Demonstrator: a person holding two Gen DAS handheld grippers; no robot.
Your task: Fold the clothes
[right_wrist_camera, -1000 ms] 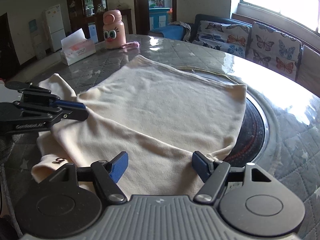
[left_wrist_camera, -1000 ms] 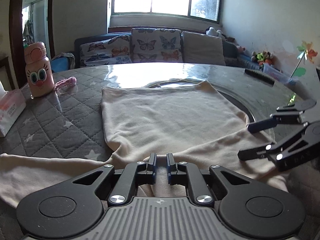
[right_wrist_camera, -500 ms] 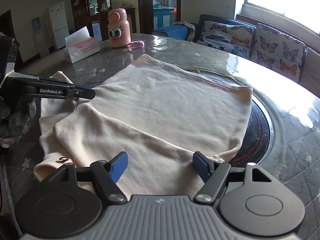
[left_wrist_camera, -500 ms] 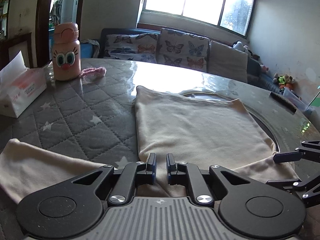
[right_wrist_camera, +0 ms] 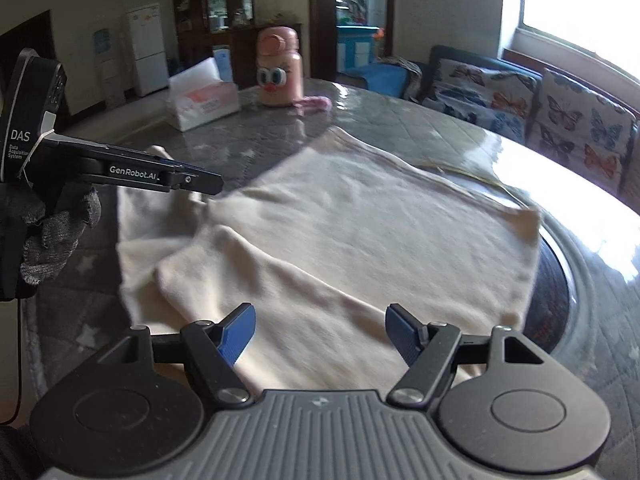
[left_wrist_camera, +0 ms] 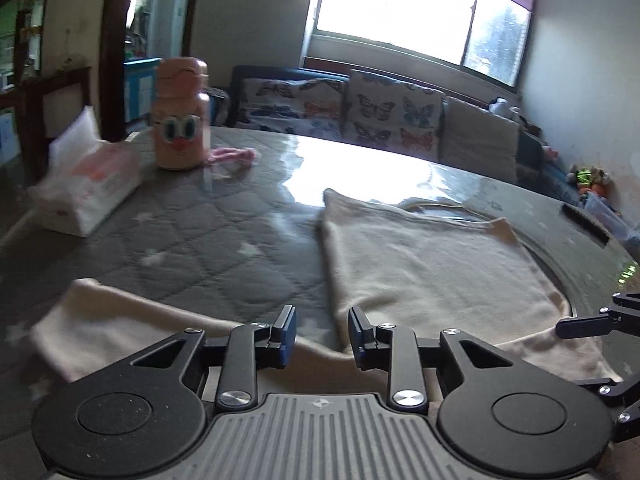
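Garment: a cream garment [right_wrist_camera: 360,248] lies spread on the worktop [left_wrist_camera: 192,240], its body flat toward the window side and a sleeve [left_wrist_camera: 120,320] trailing off to the left in the left wrist view; motion blur softens its edges in both views.
Near hem: the edge closest to both cameras runs under the gripper bodies, so how it lies there is hidden.
Left gripper: the left gripper [left_wrist_camera: 322,336] hovers over the junction of sleeve and body, its jaws a modest gap apart with nothing between them; whether the tips touch the cloth cannot be told.
Left gripper, side on: in the right wrist view the left gripper [right_wrist_camera: 200,182] shows in profile over the far left fold, so the gap between its jaws is not readable there; a grey-gloved hand [right_wrist_camera: 44,232] holds it, cut off at the frame edge.
Right gripper: the right gripper [right_wrist_camera: 322,332] has its jaws spread wide above the near cloth, empty; in the left wrist view only its tips enter at the right edge.
Worktop centre: a dark round inset [right_wrist_camera: 554,280] is partly covered by the garment.
Far side: a pink bottle [left_wrist_camera: 180,116] with a cartoon face stands just beside a tissue pack [left_wrist_camera: 88,184], both blurred.
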